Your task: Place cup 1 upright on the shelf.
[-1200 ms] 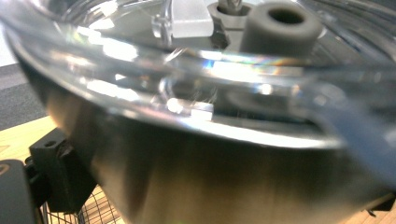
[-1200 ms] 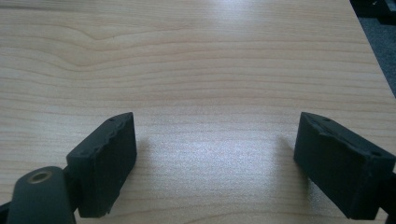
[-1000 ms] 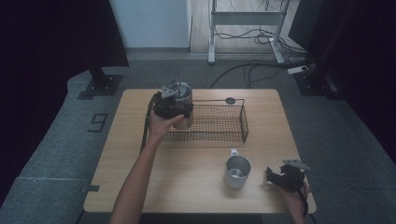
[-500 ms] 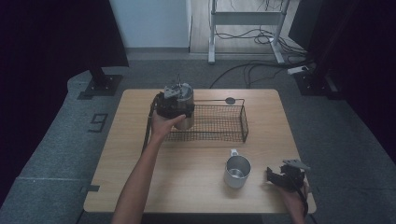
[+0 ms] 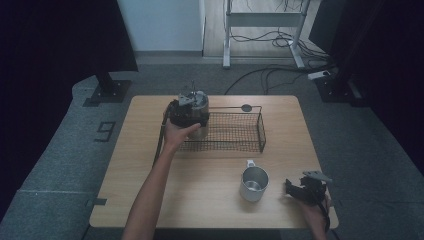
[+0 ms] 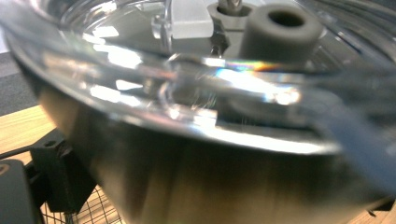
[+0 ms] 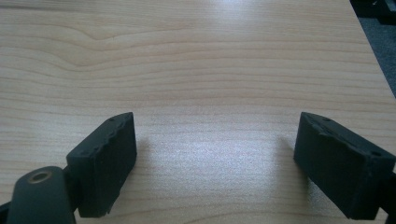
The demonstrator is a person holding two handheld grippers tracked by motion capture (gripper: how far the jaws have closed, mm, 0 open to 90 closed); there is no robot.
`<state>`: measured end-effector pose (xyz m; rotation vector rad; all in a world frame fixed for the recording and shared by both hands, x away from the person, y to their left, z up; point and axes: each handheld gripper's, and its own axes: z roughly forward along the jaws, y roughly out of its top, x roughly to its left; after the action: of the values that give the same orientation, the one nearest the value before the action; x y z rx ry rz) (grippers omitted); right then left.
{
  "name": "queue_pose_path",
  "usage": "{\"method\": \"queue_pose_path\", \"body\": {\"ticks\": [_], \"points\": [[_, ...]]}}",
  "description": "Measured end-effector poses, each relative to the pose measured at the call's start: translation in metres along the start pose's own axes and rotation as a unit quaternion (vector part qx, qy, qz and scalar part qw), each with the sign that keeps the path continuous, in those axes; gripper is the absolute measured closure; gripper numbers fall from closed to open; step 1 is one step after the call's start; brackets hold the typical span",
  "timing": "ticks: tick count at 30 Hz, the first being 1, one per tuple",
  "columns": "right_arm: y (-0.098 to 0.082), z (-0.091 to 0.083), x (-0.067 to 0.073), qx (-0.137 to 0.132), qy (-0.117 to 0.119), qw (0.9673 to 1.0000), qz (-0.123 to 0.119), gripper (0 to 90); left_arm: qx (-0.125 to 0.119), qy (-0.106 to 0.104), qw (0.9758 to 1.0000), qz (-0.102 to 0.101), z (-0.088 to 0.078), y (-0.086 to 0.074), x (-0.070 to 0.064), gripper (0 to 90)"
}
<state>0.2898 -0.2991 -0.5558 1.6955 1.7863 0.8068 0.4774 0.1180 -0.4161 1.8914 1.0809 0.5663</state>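
High view: my left gripper (image 5: 188, 116) at round steel pot with clear glass lid (image 5: 196, 102), standing in left end of black wire basket (image 5: 235, 131), near far edge of light wooden table (image 5: 150, 165). Left gripper view: pot wall and lid very close, blurred; jaws cut off, so I cannot tell how wide or if gripping. My right gripper (image 5: 306, 188) at near right corner, jaws wide apart, holding nothing. Small steel mug (image 5: 254, 183) just beside it.
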Motion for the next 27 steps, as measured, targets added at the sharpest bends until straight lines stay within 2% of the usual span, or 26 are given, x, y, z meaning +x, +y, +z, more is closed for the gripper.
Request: {"method": "queue_pose_path", "body": {"ticks": [18, 27], "points": [[0.000, 0.000, 0.000, 0.000, 0.000, 1.0000, 0.000, 12.8, 0.025, 0.005, 0.9996, -0.009, 0.018, -0.017, 0.006, 4.2], [0.000, 0.000, 0.000, 0.000, 0.000, 1.0000, 0.000, 12.8, 0.030, 0.005, 0.9995, -0.008, 0.023, -0.021, 0.004, 4.2]]}}
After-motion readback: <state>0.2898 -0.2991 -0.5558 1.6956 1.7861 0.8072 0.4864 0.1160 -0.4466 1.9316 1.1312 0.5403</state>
